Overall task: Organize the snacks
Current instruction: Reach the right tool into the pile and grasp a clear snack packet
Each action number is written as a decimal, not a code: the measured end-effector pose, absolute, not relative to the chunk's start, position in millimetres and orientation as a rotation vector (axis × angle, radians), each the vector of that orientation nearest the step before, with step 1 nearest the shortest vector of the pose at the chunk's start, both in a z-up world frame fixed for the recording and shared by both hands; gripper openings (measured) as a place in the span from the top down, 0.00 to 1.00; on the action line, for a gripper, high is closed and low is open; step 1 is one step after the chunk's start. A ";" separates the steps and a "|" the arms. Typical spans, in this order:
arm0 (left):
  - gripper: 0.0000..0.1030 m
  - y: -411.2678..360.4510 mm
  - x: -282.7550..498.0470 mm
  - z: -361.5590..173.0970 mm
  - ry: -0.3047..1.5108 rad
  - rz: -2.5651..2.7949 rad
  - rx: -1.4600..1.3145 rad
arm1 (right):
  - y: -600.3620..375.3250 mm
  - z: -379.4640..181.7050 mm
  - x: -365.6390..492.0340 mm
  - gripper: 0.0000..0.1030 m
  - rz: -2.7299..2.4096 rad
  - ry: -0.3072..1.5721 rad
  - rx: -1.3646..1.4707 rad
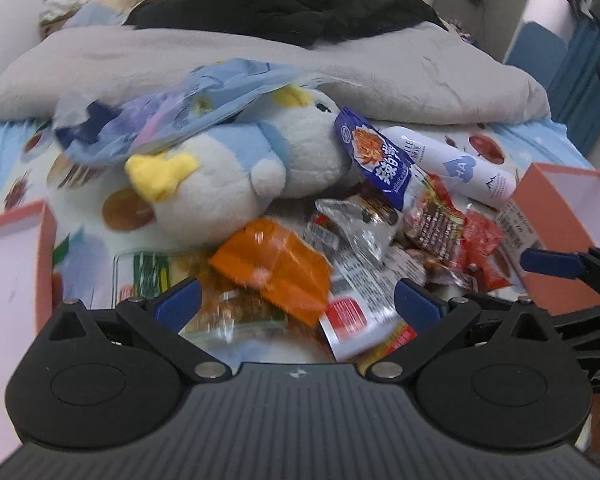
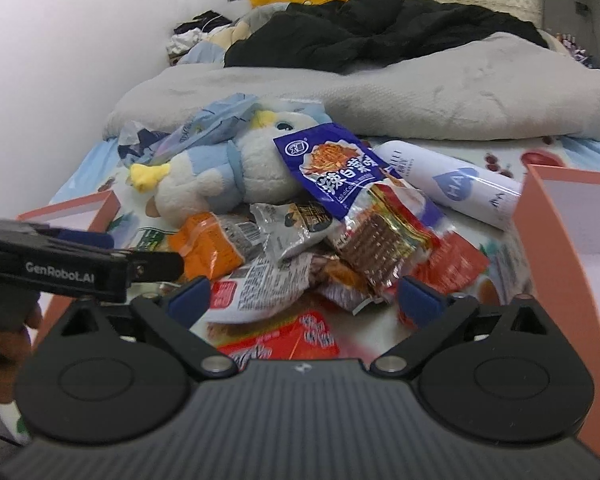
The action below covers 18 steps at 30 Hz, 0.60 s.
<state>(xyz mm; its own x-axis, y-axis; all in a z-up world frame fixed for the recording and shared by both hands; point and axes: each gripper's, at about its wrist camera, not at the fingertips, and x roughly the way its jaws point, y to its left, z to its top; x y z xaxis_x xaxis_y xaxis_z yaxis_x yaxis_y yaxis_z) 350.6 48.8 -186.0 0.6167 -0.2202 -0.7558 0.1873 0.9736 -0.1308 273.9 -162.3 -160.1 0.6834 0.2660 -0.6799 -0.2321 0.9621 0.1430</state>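
Left gripper level, jaws apart — over snack pile; right gripper likewise apart, beside it.

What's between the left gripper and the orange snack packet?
Nothing visible. The left gripper is open just short of the orange snack packet, which lies on top of the pile with no item overlapping its near edge.
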 end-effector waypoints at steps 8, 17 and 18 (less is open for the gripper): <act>0.00 51.2 397.8 -213.6 0.898 -0.307 0.017 | -147.7 -191.5 311.6 0.12 0.337 0.805 -0.021; 0.00 43.3 423.2 -245.5 0.944 -0.350 0.072 | -138.3 -220.9 330.1 0.14 0.369 0.856 -0.066; 0.00 42.6 424.7 -250.1 0.951 -0.347 0.079 | -137.4 -223.0 330.2 0.15 0.376 0.863 -0.068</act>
